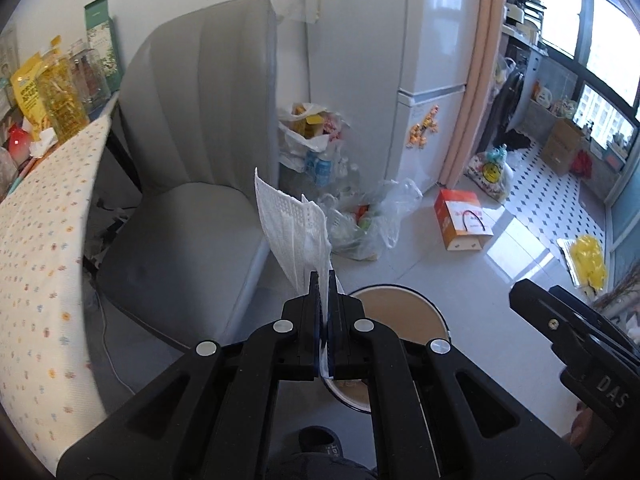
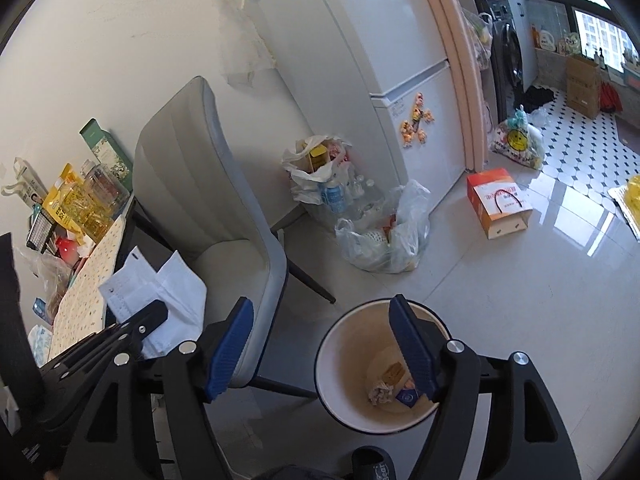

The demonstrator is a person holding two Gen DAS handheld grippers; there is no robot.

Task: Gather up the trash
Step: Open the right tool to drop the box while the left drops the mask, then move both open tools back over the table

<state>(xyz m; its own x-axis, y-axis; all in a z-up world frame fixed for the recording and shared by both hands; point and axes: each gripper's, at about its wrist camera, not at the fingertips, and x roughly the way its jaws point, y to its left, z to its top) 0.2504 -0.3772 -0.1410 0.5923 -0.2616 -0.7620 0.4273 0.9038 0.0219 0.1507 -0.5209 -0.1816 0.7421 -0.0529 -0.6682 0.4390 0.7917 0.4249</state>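
White paper mask (image 1: 294, 232), perforated along one edge, is clamped upright between the pressed-together jaws of the left gripper (image 1: 324, 280). Right gripper (image 2: 322, 344): blue pads (image 2: 230, 350) stand wide apart, nothing between them. Waste bin (image 2: 332, 344), round, dark rim, sits on the pale floor directly below both grippers; crumpled scraps and a small blue packet lie at its bottom. Mask is above and just left of the bin's rim. Grey upholstered chair (image 1: 192, 184) stands to the left, beside a table with a dotted cloth (image 1: 40, 248). Plastic bags of refuse (image 1: 368, 220) lie further off, near the refrigerator (image 1: 432, 80).
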